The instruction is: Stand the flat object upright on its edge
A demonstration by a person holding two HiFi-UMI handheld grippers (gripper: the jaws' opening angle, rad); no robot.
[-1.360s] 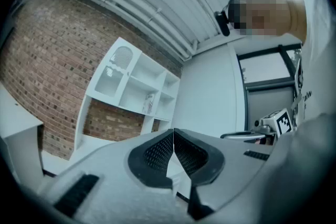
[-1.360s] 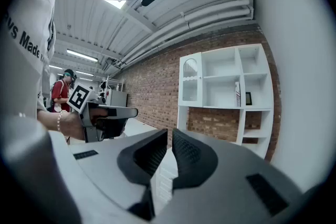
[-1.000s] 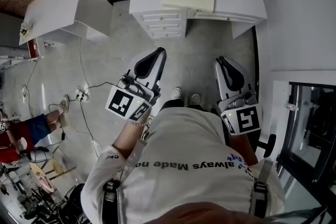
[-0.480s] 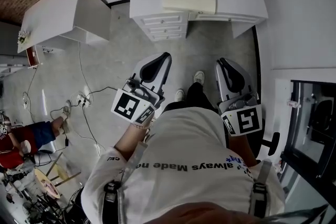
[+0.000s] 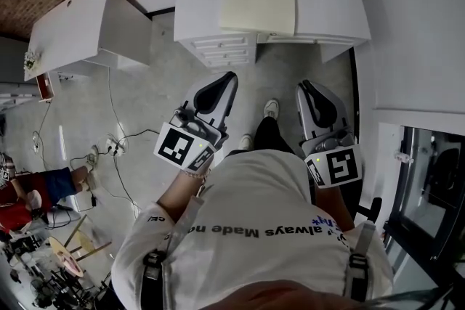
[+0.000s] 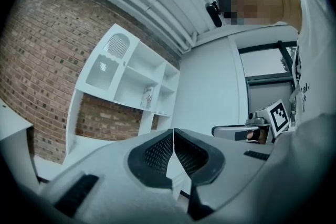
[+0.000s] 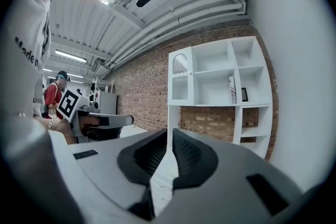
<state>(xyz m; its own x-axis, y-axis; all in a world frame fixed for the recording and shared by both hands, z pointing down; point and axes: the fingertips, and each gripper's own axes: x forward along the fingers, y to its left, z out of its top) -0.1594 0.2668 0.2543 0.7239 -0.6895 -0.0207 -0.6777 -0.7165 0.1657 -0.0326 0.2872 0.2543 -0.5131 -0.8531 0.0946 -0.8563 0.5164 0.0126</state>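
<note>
While the shirt point(image 5: 254, 218) hides the near floor point(image 5: 145, 94), left gripper point(image 5: 227, 78) and right gripper point(image 5: 304, 86) are closed, empty.

The head view looks steeply down past the person's shoulders onto the floor point(image 5: 145, 91) and white worktop point(image 5: 203, 3). Both gripper views sit close behind their jaws, tilted upward, sharing the white shelf unit point(image 6: 126, 86) point(image 7: 215, 81).
</note>
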